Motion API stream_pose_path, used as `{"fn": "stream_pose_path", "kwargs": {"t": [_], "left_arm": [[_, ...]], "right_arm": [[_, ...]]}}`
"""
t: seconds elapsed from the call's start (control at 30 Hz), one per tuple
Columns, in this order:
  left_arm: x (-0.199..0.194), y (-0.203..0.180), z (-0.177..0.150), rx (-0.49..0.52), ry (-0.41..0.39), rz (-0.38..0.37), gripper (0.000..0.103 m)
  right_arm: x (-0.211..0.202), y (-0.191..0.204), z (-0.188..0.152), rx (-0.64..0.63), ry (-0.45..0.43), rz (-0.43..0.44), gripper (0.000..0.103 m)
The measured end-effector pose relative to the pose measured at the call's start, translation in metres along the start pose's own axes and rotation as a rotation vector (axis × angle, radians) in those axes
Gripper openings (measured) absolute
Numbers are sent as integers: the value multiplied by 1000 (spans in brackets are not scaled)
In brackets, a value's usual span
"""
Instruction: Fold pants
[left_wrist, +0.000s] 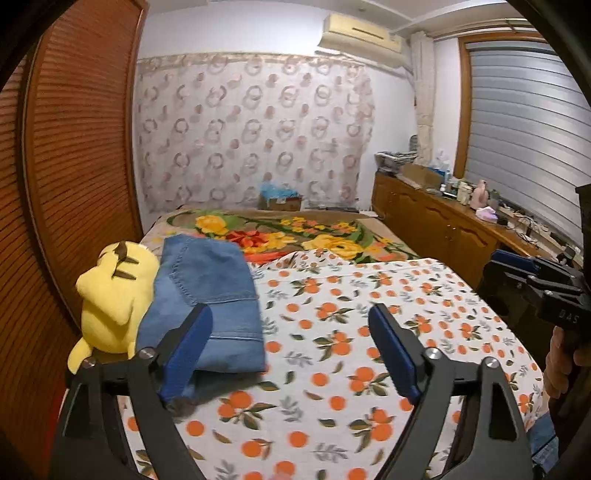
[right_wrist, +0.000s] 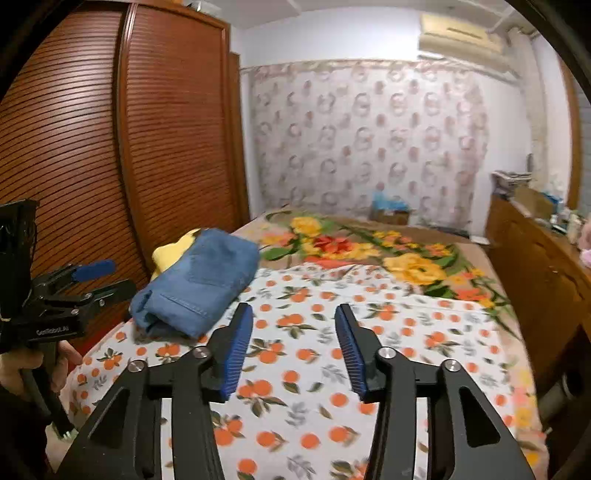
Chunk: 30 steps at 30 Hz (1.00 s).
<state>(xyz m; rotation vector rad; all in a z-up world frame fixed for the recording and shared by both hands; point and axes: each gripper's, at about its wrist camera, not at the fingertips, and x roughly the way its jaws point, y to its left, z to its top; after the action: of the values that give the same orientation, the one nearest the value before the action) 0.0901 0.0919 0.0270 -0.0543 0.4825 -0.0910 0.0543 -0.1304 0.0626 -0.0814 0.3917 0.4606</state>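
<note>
The blue denim pants (left_wrist: 207, 295) lie folded into a compact stack on the orange-print sheet (left_wrist: 332, 332) at the bed's left side, against a yellow plush toy (left_wrist: 110, 291). My left gripper (left_wrist: 291, 343) is open and empty, its left finger just in front of the pants' near edge. In the right wrist view the pants (right_wrist: 199, 284) lie ahead to the left. My right gripper (right_wrist: 293, 343) is open and empty above the sheet (right_wrist: 369, 332), apart from the pants. Each gripper shows in the other's view: the right one (left_wrist: 532, 277), the left one (right_wrist: 74, 284).
A slatted wooden wardrobe (right_wrist: 110, 147) runs along the left of the bed. A floral blanket (left_wrist: 295, 232) covers the far half of the bed. A wooden cabinet (left_wrist: 443, 225) with clutter stands at the right. A patterned curtain (left_wrist: 251, 129) hangs behind.
</note>
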Motion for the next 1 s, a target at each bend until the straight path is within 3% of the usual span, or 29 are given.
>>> {"fn": "stream_pose_path", "kwargs": {"t": [0.23,0.4,0.57,1.0], "left_arm": [[-19,-36,8,44,-39,13,89],[-25,-49,11,28,-43,24,89],[-28,-57,10,30,-32,89,89],[-30,-63,5,33,-27,68,89]], "right_arm": [[-47,-2,-10,20,-51,-63,74],[-53,-2,-17,46,-64,-107,75],[-53,0,-20,59,-80,-135,77],[-49,6,-24,71,-90,-150,77]]}}
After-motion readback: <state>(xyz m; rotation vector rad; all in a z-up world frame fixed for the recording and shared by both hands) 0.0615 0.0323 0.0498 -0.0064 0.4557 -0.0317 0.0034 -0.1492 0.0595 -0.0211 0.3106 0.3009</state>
